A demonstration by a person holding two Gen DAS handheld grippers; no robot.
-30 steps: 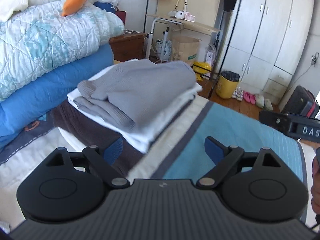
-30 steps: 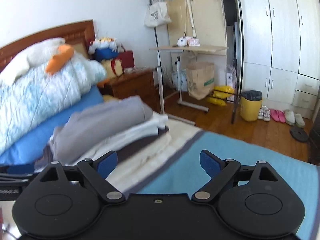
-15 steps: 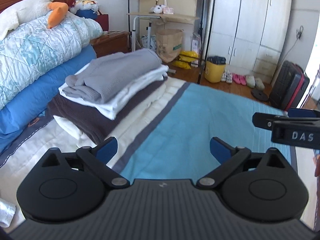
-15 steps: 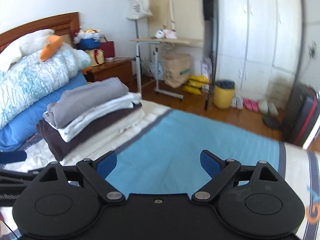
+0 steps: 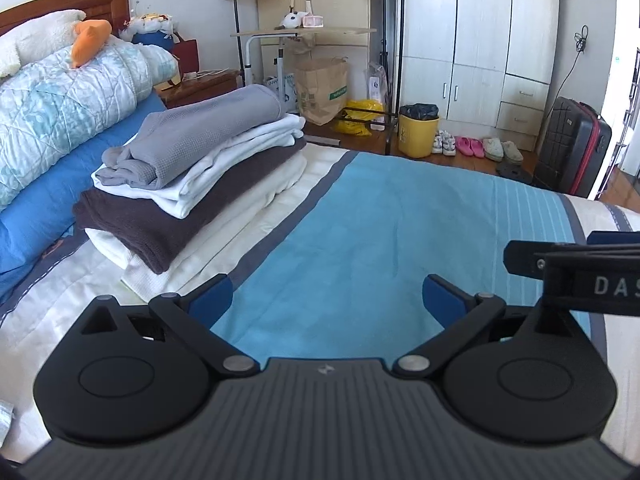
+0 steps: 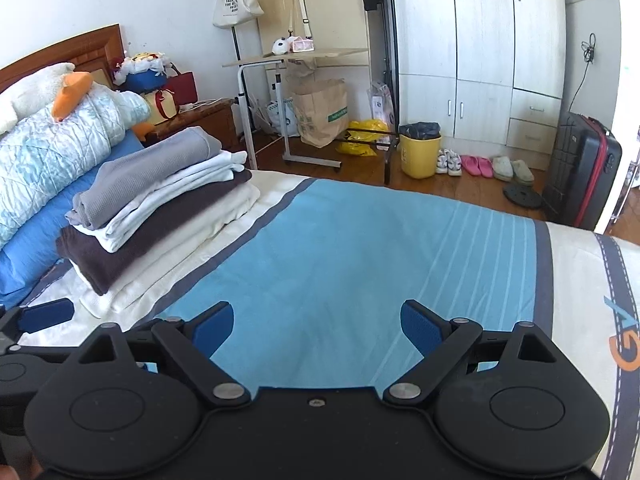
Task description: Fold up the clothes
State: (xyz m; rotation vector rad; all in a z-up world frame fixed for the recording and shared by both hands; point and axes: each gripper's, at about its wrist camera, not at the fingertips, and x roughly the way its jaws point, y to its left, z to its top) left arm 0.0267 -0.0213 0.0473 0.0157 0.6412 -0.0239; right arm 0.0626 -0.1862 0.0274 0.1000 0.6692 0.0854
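Bed (image 5: 380, 220): stack of folded clothes (image 5: 192, 176) ahead-left of both claws. Left claw (image 5: 326, 300), right claw (image 6: 316, 322): released, empty. Yellow bin (image 5: 418, 130), black-lined, contents unclear, far ahead.

Each camera sits behind its own tongs, low over the bed (image 5: 360, 216), facing across it toward the wardrobe (image 6: 480, 48). The left view stands nearer the stack (image 5: 192, 176), ahead to its left. Both share the stack, bed, wardrobe and bin (image 6: 420, 152); each seemingly catches the other's tongs at its edge.
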